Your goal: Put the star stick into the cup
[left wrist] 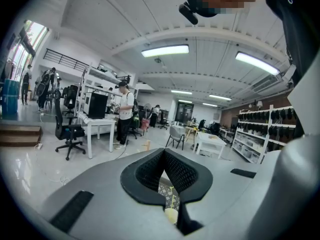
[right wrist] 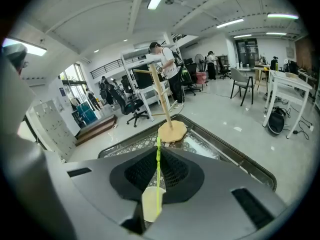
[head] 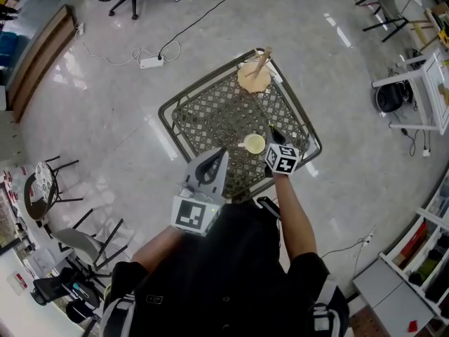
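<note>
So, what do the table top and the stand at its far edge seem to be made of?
The table looks like dark painted metal: an open lattice top inside a thin rounded frame, with a slight sheen. The stand looks like pale bare wood: a matte tan base and post, though the grain is too small to see.

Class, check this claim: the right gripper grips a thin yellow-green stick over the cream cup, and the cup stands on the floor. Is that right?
Not quite. The head view shows the cream cup standing on the metal lattice table, not the floor. The rest holds: the right gripper grips the thin yellow-green stick over the cup.
</note>
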`<state>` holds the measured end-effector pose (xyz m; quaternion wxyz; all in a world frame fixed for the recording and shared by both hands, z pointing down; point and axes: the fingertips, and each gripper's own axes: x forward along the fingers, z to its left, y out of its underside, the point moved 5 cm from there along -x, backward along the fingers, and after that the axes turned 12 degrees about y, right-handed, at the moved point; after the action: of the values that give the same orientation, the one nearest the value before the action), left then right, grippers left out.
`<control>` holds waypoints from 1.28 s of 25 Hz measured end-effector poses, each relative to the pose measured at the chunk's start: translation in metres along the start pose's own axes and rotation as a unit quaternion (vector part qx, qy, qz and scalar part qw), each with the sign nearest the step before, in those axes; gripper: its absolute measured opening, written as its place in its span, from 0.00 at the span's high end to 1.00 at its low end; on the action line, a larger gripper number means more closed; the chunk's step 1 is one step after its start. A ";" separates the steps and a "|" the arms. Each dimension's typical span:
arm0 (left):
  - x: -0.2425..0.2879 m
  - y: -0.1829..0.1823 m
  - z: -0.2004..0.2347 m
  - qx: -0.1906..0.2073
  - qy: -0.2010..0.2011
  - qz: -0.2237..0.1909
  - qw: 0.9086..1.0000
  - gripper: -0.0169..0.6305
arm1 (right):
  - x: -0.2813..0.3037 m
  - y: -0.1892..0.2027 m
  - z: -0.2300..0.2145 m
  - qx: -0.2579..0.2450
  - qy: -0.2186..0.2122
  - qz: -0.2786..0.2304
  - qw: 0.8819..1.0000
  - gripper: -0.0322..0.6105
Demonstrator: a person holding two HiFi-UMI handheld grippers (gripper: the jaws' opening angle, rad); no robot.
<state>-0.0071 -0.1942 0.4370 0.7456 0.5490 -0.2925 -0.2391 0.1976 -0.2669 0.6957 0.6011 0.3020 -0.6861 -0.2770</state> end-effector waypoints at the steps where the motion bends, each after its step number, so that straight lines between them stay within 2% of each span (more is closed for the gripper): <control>1: 0.000 0.001 0.001 -0.001 -0.001 0.000 1.000 0.95 | 0.003 0.000 0.000 0.001 -0.001 0.002 1.000 0.91; 20: -0.009 0.001 0.003 -0.007 -0.002 0.000 1.000 0.95 | 0.039 -0.002 -0.005 0.011 -0.008 0.047 0.999 0.91; 32: -0.023 0.002 -0.005 -0.006 0.006 -0.009 1.000 0.95 | 0.015 -0.010 -0.008 0.021 0.009 0.020 1.000 0.82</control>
<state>-0.0198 -0.1744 0.4337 0.7482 0.5489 -0.2815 -0.2443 0.2049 -0.2848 0.6990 0.6057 0.3037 -0.6925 -0.2478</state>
